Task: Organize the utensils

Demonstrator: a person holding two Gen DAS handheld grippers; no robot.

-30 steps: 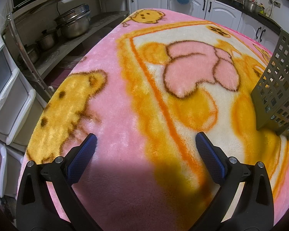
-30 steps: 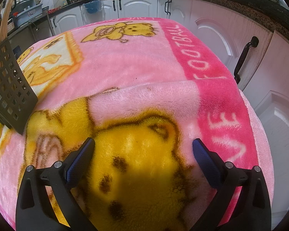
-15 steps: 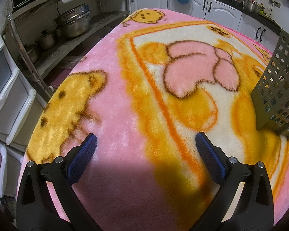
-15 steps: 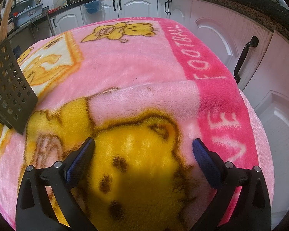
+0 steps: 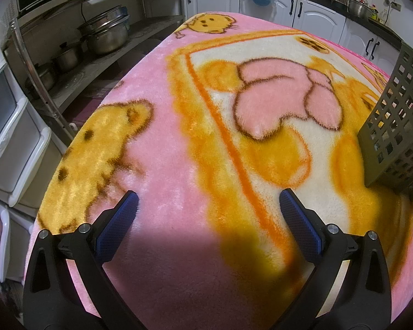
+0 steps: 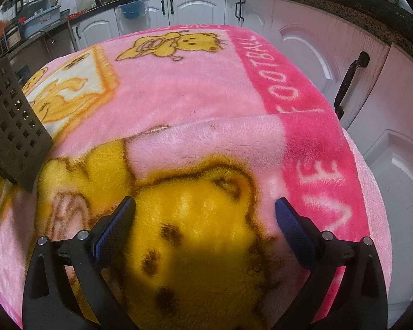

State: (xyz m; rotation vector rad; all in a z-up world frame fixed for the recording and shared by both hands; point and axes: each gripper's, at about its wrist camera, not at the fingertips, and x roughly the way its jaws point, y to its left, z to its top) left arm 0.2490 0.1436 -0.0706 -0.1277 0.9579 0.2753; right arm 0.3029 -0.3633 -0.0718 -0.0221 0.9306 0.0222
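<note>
Left wrist: left gripper jaws wide apart, empty, over the blanket-covered bench. Bench edge drops off left of the jaws. Grey perforated basket right of the jaws, cut off by frame; contents unreadable.

Right wrist: right gripper jaws spread, empty. Basket left of the jaws, partly cropped. Cabinet doors close on the right. No utensils in sight.

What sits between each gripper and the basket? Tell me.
Nothing visible. Only bare blanket lies between the open left gripper and the basket to its right; likewise between the open right gripper and the basket to its left. No utensils show.
</note>
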